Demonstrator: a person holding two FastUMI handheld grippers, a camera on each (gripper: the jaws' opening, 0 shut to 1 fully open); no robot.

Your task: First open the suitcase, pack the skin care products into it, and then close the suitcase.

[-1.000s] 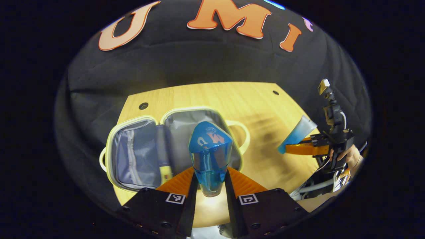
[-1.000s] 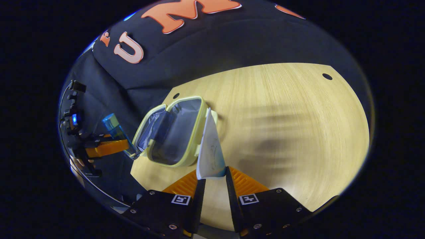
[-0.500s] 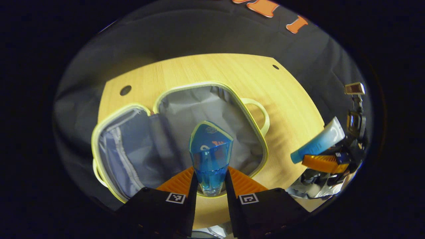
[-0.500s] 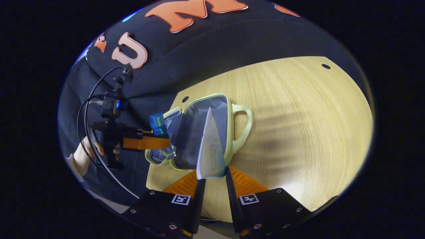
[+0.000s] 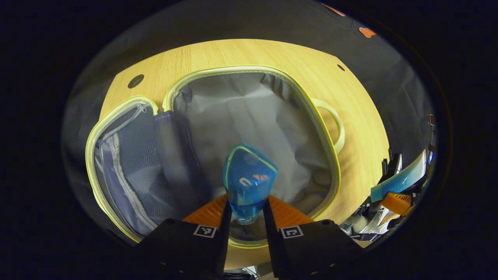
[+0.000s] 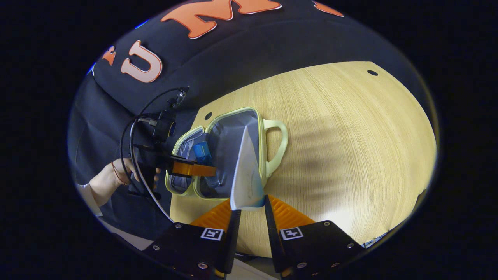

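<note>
The pale-yellow suitcase [image 5: 327, 155] lies open on the wooden table, its grey lining and mesh lid pocket showing. My left gripper [image 5: 246, 212] is shut on a blue bottle [image 5: 249, 182], which hangs over the near part of the main compartment. From the right gripper view, that bottle [image 6: 202, 152] and the left gripper [image 6: 210, 170] sit above the open suitcase [image 6: 272, 124]. My right gripper [image 6: 249, 208] is shut on a white and blue tube [image 6: 246, 179], held upright just in front of the case. The tube [image 5: 402, 179] also appears at the right edge of the left gripper view.
The wooden table [image 6: 350, 147] stretches bare to the right of the suitcase, with small round holes near its far corners. A hand [image 6: 113, 179] holds the left gripper at the table's left side. Black cloth wall rises behind the table.
The left gripper has carried the blue bottle forward and down over the suitcase's main compartment. The right gripper holds the tube almost still, drifting slightly.
</note>
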